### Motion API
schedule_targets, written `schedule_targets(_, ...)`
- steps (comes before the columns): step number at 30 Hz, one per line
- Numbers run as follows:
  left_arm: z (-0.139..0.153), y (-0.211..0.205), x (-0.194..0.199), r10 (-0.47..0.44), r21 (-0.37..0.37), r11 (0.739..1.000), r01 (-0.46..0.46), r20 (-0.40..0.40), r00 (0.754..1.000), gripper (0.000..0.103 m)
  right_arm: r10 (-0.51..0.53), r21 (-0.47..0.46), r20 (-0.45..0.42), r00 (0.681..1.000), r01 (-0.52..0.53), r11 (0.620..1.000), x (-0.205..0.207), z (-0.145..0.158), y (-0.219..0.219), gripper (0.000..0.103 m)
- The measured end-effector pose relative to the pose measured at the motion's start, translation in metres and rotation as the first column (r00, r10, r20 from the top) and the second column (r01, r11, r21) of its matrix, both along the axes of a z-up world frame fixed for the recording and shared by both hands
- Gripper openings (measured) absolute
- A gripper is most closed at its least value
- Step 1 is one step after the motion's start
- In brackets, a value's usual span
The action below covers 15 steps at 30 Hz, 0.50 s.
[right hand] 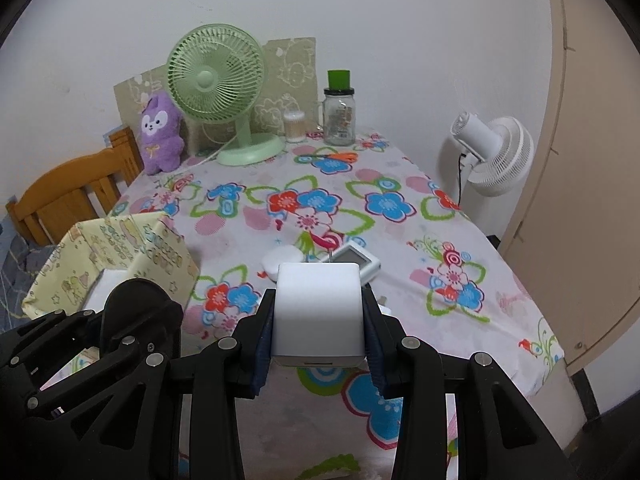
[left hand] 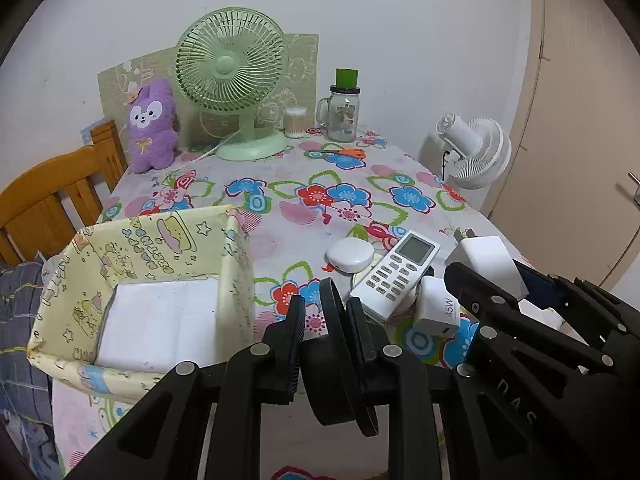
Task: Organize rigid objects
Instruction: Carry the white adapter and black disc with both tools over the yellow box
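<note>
My left gripper (left hand: 326, 316) is shut on a black round disc (left hand: 340, 360), held on edge above the table beside the yellow fabric basket (left hand: 236, 248). A white box (left hand: 160, 320) lies in the basket. My right gripper (right hand: 318, 320) is shut on a large white charger block (right hand: 318, 312), also seen in the left wrist view (left hand: 486, 260). On the table lie a white remote (left hand: 396, 272), a small white 45W charger (left hand: 436, 310) and a white round puck (left hand: 348, 254).
A green desk fan (left hand: 232, 64), a purple plush toy (left hand: 152, 124), a glass jar with a green lid (left hand: 344, 112), a cotton-swab tub (left hand: 295, 122) and orange scissors (left hand: 348, 153) stand at the back. A white fan (left hand: 476, 148) is right; a wooden chair (left hand: 52, 196) is left.
</note>
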State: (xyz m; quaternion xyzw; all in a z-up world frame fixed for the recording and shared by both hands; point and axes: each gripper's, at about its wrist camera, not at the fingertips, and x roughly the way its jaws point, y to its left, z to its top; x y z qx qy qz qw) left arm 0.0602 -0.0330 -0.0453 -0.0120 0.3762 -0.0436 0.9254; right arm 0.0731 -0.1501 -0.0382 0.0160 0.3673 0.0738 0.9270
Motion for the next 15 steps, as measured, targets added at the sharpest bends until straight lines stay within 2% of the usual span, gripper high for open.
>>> schedule_targets(15,0.019,0.04,0.0,0.044,0.008,0.999,-0.044,0.02,0.999,0.019,0.068,-0.002,0.003,0.998,-0.068,0.998,0.005,0.023,0.04,0.043)
